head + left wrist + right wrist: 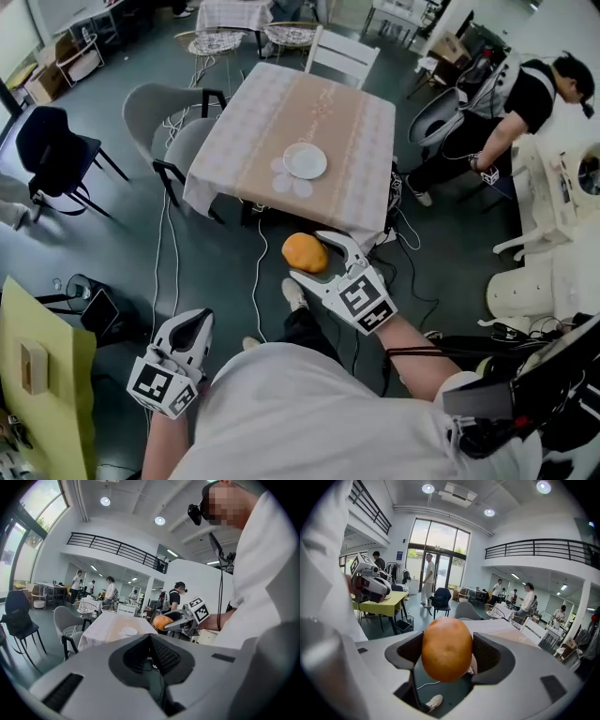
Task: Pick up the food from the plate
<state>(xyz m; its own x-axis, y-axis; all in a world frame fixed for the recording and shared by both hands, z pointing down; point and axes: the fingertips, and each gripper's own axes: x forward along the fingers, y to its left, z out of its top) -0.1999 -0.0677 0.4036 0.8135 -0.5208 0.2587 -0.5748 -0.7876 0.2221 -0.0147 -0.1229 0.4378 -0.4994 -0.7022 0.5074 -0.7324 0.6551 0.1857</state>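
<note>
My right gripper (314,255) is shut on an orange bread roll (304,252), held in the air in front of the table's near edge. In the right gripper view the roll (446,648) fills the gap between the two dark pads (412,651). The white plate (305,160) lies bare on the table (272,112). My left gripper (194,328) hangs low at the left, near my body, jaws shut with nothing between them. From the left gripper view I see the roll (162,622) in the right gripper (171,623) and the plate (129,631) beyond.
Grey chairs (155,112) stand at the table's left, a white chair (342,56) at its far end. A black chair (52,150) is further left. Cables (258,272) run over the floor. A seated person (511,112) is at the right, a yellow table (37,375) at the lower left.
</note>
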